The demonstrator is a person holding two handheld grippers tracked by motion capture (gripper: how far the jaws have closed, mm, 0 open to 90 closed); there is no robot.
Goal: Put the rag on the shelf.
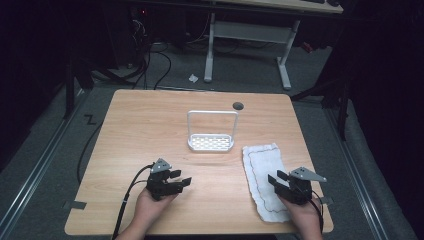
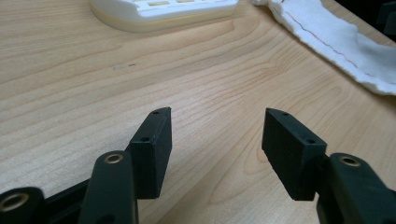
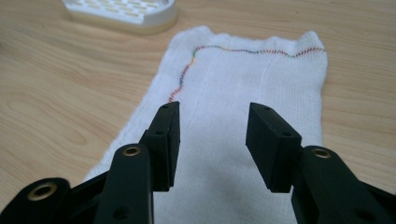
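The white cloth (image 1: 264,181) lay flat along the lower right of the high view, its far end reaching up toward the middle of the table (image 1: 150,130), a wavy line of coloured stitching running near its edge. The right gripper (image 1: 278,179) hovered over the cloth's near end, jaws standing wide with nothing between them; in the right gripper view the cloth (image 3: 243,116) spread out directly beyond the two black jaws. The left gripper (image 1: 180,179) sat in the lower left-centre of the high view over bare wood, jaws likewise wide and empty, well apart from the cloth. A white rack (image 1: 211,141) with a tall wire handle stood at the centre, just beyond the cloth's far corner. To me this looked like the very start of the work: an approach, no grasp made. Whether the jaws actually touched the fabric I could not tell from that height. The next move probably called for the right gripper to dip and pinch an edge or corner, with the left coming across to take another.
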